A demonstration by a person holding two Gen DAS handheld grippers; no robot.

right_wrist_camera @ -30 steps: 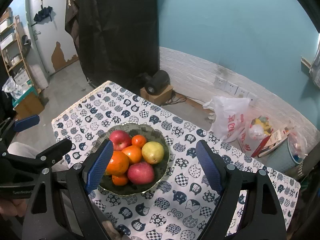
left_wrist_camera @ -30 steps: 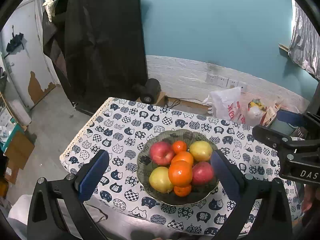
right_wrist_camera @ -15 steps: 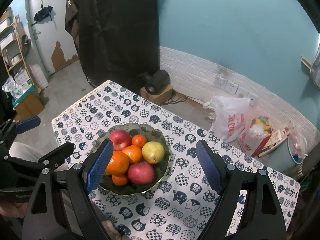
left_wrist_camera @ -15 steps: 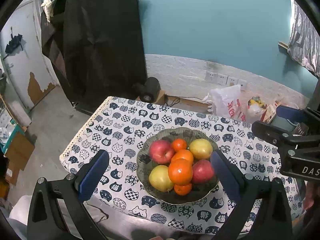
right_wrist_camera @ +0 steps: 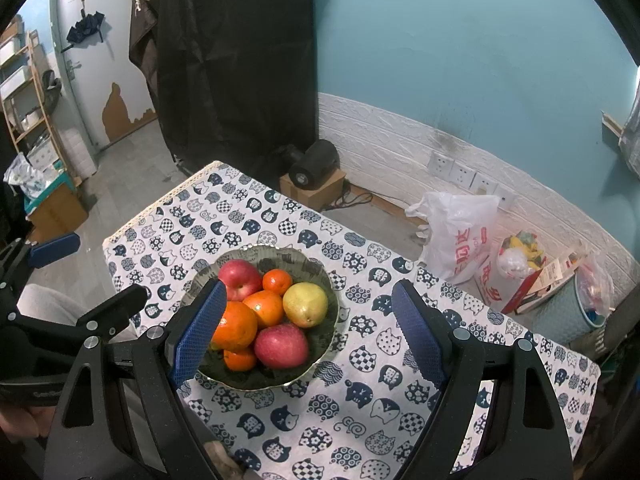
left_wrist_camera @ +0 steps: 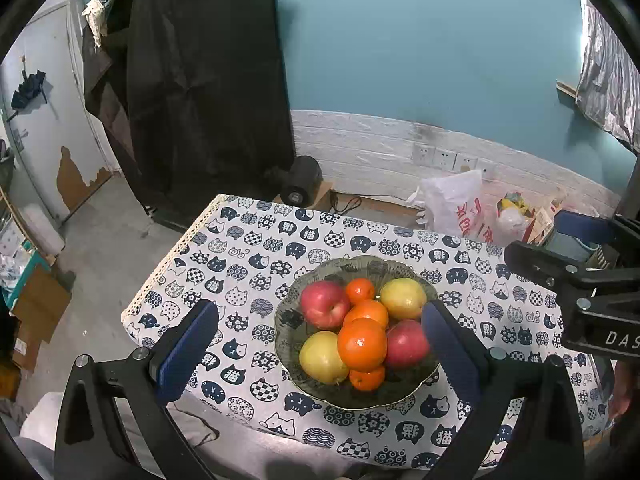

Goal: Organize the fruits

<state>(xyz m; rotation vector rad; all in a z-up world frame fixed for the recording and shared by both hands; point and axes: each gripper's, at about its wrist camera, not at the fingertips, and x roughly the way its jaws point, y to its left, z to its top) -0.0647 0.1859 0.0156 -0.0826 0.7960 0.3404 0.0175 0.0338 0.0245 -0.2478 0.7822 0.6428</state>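
I held both the left hand-held gripper [left_wrist_camera: 318, 332] and right hand-held gripper [right_wrist_camera: 310, 328] wide apart, empty, above the scalloped green glass bowl [left_wrist_camera: 320, 394] of apples and oranges on the tabletop [left_wrist_camera: 248, 264].

left wrist: above, angled down | right wrist: same | shared: fruit bowl [left_wrist_camera: 404, 394]

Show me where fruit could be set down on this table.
Bare tablecloth lies between the bowl and the lace-edged left side, and right of the bowl in the right wrist view. The bowl itself is crowded: apples, pears and oranges heaped together.
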